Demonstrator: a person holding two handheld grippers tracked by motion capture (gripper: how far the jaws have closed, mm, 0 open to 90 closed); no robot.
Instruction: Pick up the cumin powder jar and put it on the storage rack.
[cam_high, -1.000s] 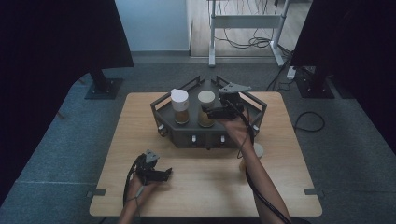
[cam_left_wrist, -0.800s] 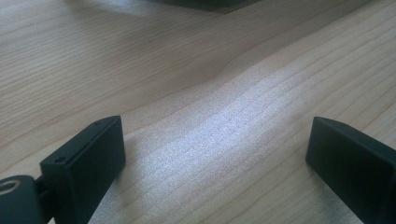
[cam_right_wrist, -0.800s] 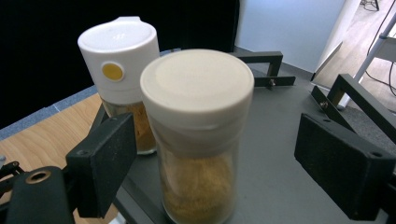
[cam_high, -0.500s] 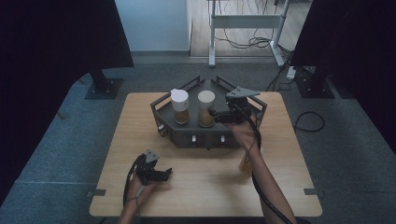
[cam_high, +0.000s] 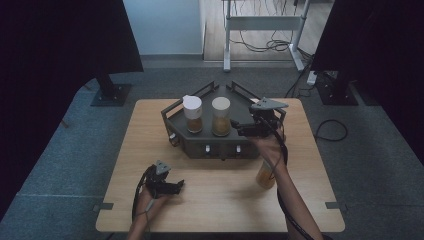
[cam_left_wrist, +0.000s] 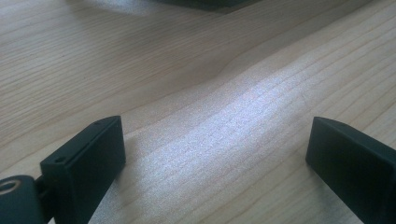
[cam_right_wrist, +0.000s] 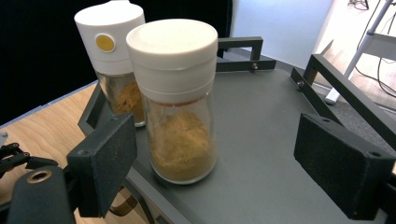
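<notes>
Wooden table (cam_high: 220, 200), high view: dark grey tray (cam_high: 172, 120) near back edge, two spice jars upright on it. Right gripper (cam_high: 242, 129) sits just right of nearer jar (cam_high: 221, 117), way closer than left gripper (cam_high: 175, 186), parked low on table. Third jar (cam_high: 265, 172) half hidden under right forearm.

Left gripper view: jaws wide apart, bare wood between, tray edge cut off at top.

Right gripper view: jaws apart, nothing pinched. Jar stands ahead, nearer left jaw, long axis vertical. Yellow-dot jar (cam_right_wrist: 112, 60) behind, partly blocked.
</notes>
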